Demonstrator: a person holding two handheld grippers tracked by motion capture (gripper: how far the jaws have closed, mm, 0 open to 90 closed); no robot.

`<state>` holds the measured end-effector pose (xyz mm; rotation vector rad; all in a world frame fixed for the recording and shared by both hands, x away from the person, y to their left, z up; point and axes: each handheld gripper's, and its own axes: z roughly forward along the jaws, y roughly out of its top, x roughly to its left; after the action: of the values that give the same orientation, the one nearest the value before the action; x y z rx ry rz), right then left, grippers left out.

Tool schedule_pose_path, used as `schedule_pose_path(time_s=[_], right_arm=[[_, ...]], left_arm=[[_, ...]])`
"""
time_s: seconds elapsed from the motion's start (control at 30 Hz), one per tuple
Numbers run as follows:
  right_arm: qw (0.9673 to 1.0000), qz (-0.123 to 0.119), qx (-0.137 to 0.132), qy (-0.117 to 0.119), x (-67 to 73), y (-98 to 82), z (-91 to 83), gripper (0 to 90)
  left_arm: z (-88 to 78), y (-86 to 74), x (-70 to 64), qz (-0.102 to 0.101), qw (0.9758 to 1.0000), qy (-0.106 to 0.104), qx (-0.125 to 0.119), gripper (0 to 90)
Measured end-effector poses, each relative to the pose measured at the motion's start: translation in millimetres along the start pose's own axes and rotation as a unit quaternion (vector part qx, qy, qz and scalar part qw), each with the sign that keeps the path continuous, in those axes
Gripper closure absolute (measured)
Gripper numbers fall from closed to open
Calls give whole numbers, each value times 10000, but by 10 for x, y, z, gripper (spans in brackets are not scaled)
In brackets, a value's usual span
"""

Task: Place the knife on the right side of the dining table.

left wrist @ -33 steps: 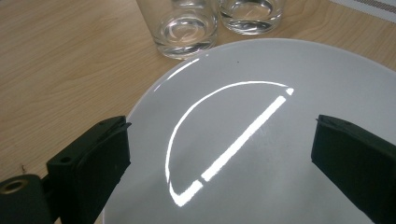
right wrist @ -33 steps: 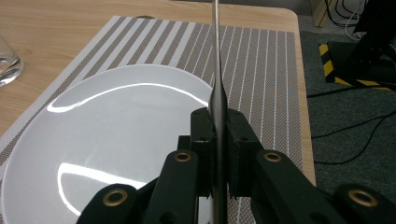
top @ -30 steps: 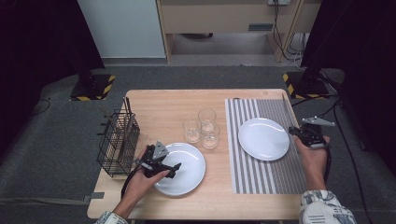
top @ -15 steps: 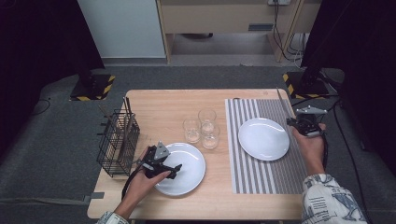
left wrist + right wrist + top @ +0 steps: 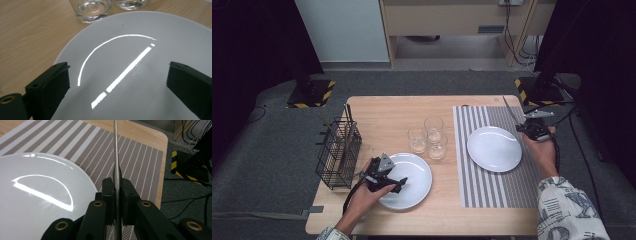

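Now, utensil: thin, stiff, slippery metal, probably a knife; grip mid-handle.
Right gripper: clamped on utensil, right of plate.
Left gripper: wide open, empty.

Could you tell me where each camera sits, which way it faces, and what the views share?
High view: above the table's near side, facing forward and down; forearms, left gripper, right gripper.
Left gripper view: between open jaws, over a white plate, glasses beyond.
Right gripper view: along jaws clamping a metal utensil, beside the placemat's plate.
Shared: plates, glasses.
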<state>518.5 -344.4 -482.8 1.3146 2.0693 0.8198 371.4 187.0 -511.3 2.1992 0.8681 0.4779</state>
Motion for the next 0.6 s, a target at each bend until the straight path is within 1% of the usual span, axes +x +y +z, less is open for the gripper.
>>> schedule_pose_path(time_s=[0.23,0.3,0.47,0.6], right_arm=[[9999,-97,117,4,-61,-18,126,834],[9998,-150,128,12,-77,-18,142,834],[9998,-123,150,56,-134,-21,165,834],[9996,-202,157,74,-143,-29,200,834]], left_arm=[[10,0,-23,39,10000,-18,24,36],[9,-1,-22,39,10000,-12,26,37],[8,-3,-23,35,10000,1,31,37],[16,-3,-33,48,10000,4,50,37]])
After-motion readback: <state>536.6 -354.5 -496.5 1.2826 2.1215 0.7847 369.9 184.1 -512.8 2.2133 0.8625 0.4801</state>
